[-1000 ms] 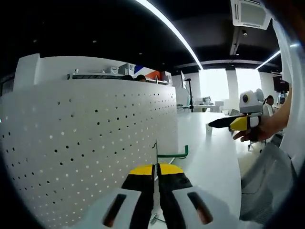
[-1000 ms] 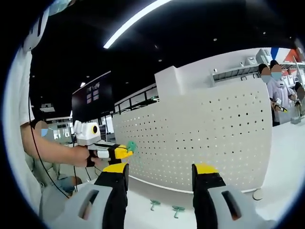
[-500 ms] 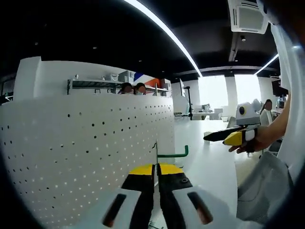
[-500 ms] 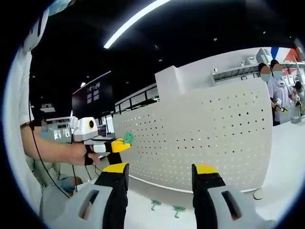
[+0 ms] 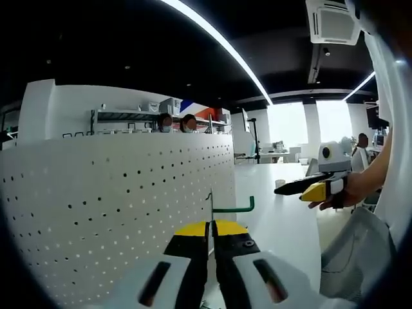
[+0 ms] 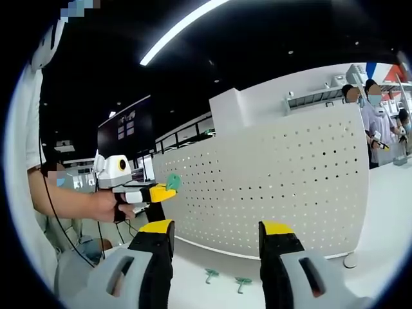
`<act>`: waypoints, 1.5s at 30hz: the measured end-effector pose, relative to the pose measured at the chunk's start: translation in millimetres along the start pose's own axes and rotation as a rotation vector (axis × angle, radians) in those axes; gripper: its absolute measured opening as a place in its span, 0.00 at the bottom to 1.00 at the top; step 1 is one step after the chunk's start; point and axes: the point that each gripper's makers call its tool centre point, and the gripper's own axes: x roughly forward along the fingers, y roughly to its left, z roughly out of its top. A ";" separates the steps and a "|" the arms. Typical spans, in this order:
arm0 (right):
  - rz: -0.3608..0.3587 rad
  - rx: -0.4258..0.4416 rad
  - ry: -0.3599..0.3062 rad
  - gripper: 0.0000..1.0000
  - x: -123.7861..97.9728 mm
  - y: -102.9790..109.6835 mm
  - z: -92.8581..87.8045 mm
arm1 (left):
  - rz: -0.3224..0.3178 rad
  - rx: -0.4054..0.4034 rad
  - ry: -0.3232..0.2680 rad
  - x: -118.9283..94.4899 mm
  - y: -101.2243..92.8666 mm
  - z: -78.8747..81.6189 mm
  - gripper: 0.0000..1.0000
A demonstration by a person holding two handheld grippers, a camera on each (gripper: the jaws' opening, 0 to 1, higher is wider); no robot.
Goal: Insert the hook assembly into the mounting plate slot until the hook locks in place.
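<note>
Left gripper (image 5: 210,226): jaws pressed together, pinching the wire stem of a green hook (image 5: 234,208). The hook's arm projects toward 3 o'clock, just beside the face of the white pegboard (image 5: 116,212); whether it touches a hole cannot be told. In the right gripper view the same gripper (image 6: 162,190) sits at 9 o'clock, held by a hand (image 6: 109,207), with the hook (image 6: 172,183) showing as a green patch at its tip, near the board's (image 6: 283,187) left edge.

Right gripper (image 6: 215,226): jaws spread wide, nothing between them. In the left gripper view it appears at 3 o'clock (image 5: 283,188), well apart from the board, gripped by a hand (image 5: 341,196).

Surface: a white table (image 5: 283,225) carries the upright board. Two more green hooks (image 6: 224,279) lie on the table (image 6: 380,212) at the board's foot, at 6 o'clock between the right jaws.

Room: open office, dark ceiling with a long light strip (image 5: 219,42), a ceiling air unit (image 5: 333,19) at 1 o'clock, bright windows beyond.

Obscured: people behind the board (image 6: 380,116) are cut off by its top edge. The hook's rear prongs are hidden.
</note>
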 end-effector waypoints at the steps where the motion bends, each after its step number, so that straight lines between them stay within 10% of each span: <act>1: 0.004 0.022 -0.003 0.50 0.1 0.8 0.2 | 0.001 0.004 0.001 0.0 -0.1 -0.3 0.02; 11: 0.063 0.281 -0.044 0.42 0.2 5.7 0.1 | 0.005 -0.001 0.000 0.0 -0.5 -0.9 0.02; 45: 0.151 0.225 -0.090 0.30 46.8 63.5 17.9 | 0.028 0.005 -0.005 1.2 -5.3 0.8 0.02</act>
